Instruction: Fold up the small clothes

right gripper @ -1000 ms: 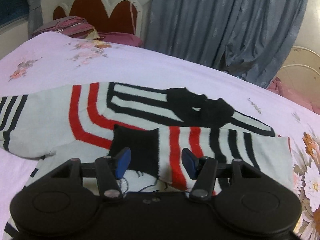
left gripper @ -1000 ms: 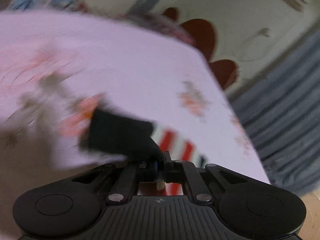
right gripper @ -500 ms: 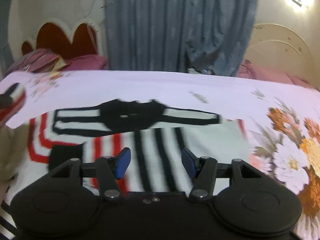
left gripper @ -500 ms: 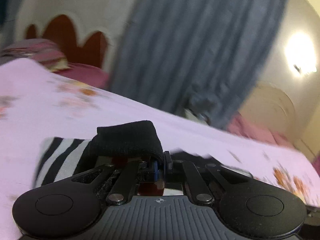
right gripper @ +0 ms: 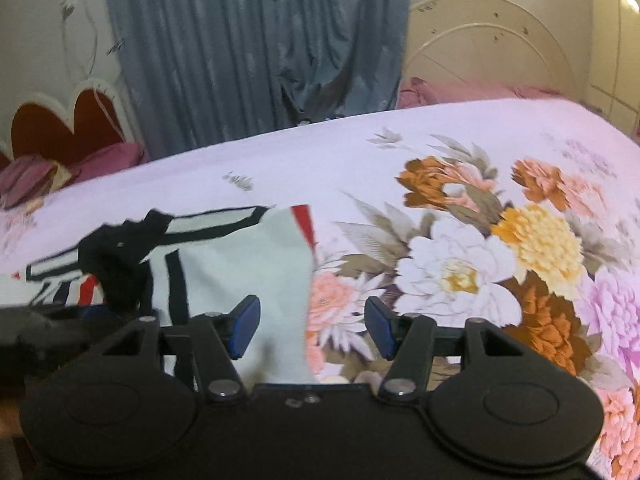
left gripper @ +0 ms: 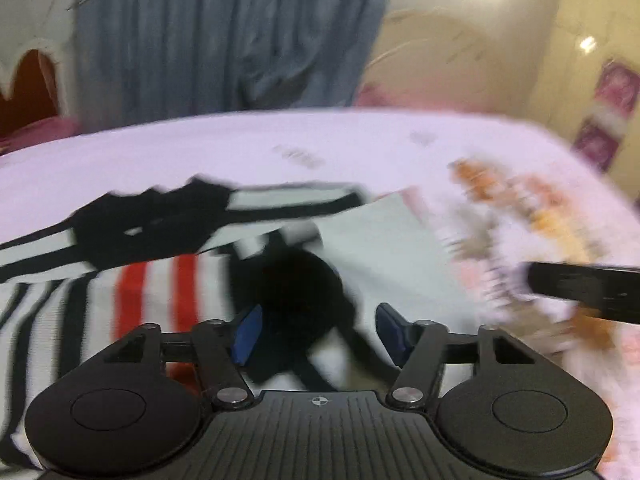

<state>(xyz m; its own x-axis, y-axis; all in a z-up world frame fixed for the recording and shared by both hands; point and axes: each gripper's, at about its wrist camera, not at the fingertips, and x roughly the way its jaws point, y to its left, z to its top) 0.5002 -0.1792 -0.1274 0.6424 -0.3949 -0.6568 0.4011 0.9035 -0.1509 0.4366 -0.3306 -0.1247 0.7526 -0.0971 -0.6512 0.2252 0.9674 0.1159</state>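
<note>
A small white sweater (left gripper: 384, 240) with black and red stripes lies spread on the bed, its black collar (left gripper: 152, 220) at the far side. My left gripper (left gripper: 320, 332) hangs just over it; its jaws are opening, and the black sleeve cuff (left gripper: 296, 292) sits loose between the blue pads, folded across the body. The right wrist view shows my right gripper (right gripper: 312, 324) open over the sweater's (right gripper: 240, 256) right edge, nothing between its fingers. The left gripper (right gripper: 40, 328) shows blurred at that view's left edge, the cuff (right gripper: 120, 276) by it.
The bed carries a lilac sheet (right gripper: 460, 264) with large printed flowers to the right of the sweater. A grey curtain (right gripper: 256, 48) hangs behind, a red scalloped headboard (right gripper: 60, 128) and pink pillows at the far left. The right gripper's body (left gripper: 584, 292) juts in at the right.
My left gripper carried the black cuff across the sweater to the right and opened, leaving the cuff on the body. The right gripper slid right to the sweater's edge, staying open.
</note>
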